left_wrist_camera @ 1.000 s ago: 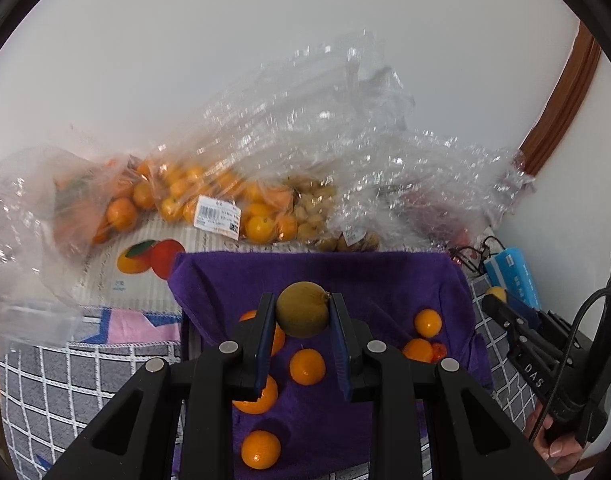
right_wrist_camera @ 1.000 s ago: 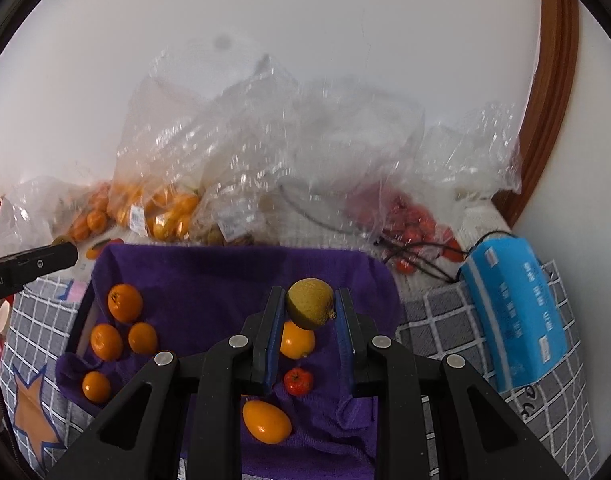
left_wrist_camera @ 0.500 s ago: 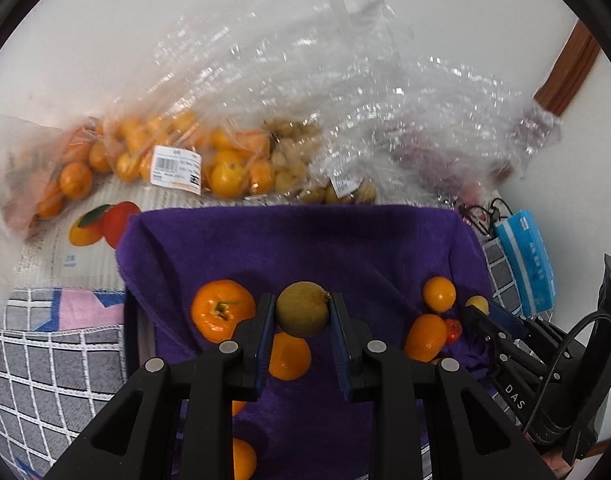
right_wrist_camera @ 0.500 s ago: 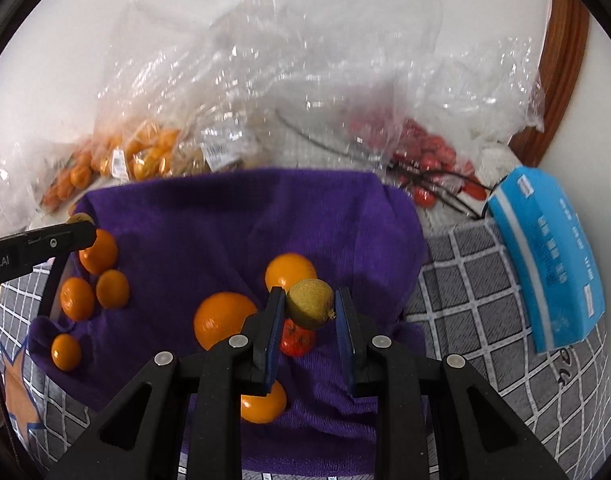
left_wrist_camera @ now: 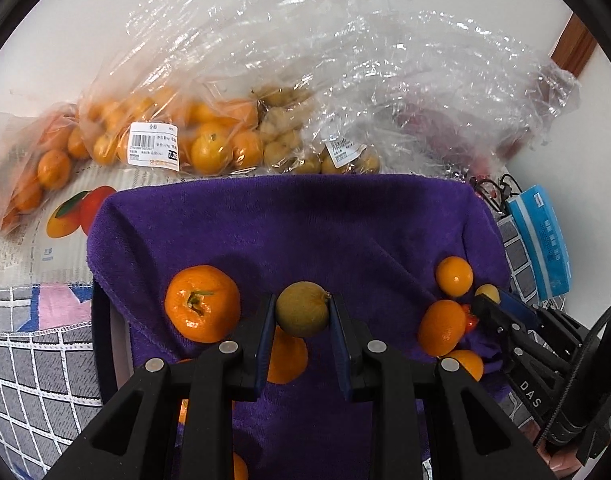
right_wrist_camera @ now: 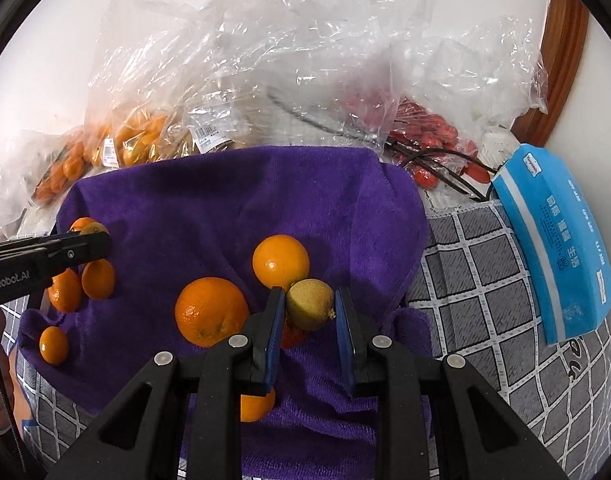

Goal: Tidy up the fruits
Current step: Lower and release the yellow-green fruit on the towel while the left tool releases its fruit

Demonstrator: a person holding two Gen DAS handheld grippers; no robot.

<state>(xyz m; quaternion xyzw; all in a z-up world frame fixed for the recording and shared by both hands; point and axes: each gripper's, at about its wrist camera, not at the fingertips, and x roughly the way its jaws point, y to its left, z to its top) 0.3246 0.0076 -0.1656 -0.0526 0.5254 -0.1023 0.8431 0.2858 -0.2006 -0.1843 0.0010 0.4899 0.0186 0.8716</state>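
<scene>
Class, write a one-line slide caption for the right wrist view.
Right hand-held gripper holding a small yellow-green fruit above oranges on a purple towel.

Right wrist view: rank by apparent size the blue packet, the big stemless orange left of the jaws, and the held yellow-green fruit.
1. Blue rectangular packet
2. Big orange
3. Yellow-green round fruit, though it is nearer the camera, so its true size is unsure.

a home corner against a white wall, supermarket plastic bags [left_wrist_camera: 209, 136] of fruit with price labels behind a purple towel [left_wrist_camera: 289, 232], blue tissue pack [right_wrist_camera: 561, 244] right of the towel, checked cloth [right_wrist_camera: 477, 280], wooden door frame [right_wrist_camera: 565, 60]
</scene>
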